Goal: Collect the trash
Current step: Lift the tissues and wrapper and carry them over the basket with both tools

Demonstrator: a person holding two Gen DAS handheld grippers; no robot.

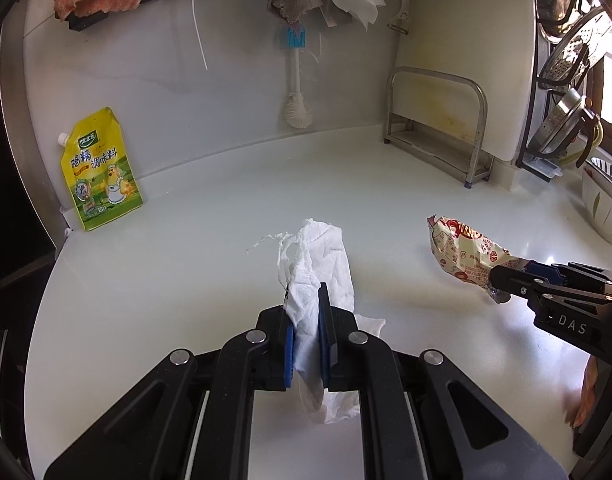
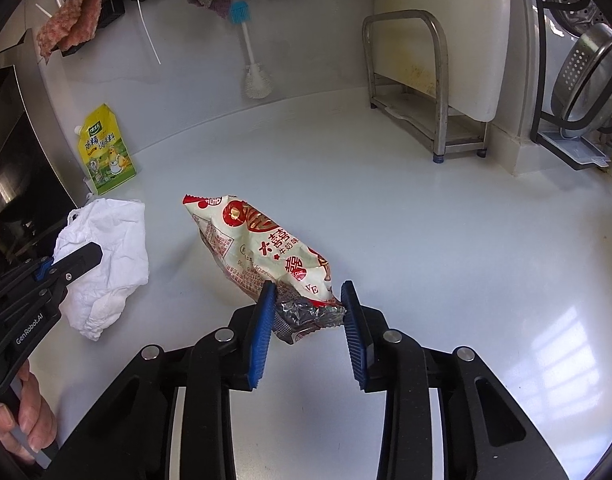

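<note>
A crumpled white tissue (image 1: 326, 256) hangs between the blue pads of my left gripper (image 1: 304, 300), which is shut on it just above the white counter (image 1: 186, 280). The right wrist view shows the same tissue (image 2: 114, 248) at the left with the left gripper (image 2: 80, 262) on it. A red-and-cream snack wrapper (image 2: 258, 240) lies on the counter. Its crumpled foil end sits between the pads of my right gripper (image 2: 309, 292), touching both. From the left wrist view the right gripper (image 1: 500, 276) holds the near end of the wrapper (image 1: 462, 248).
A yellow seasoning pouch (image 1: 100, 172) leans on the back wall at the left. A steel rack (image 1: 438, 120) stands at the back right, with a dish rack of colanders (image 1: 566, 60) beyond it. A brush (image 1: 296, 80) and cloths hang on the wall. A hand (image 2: 22, 420) grips the left handle.
</note>
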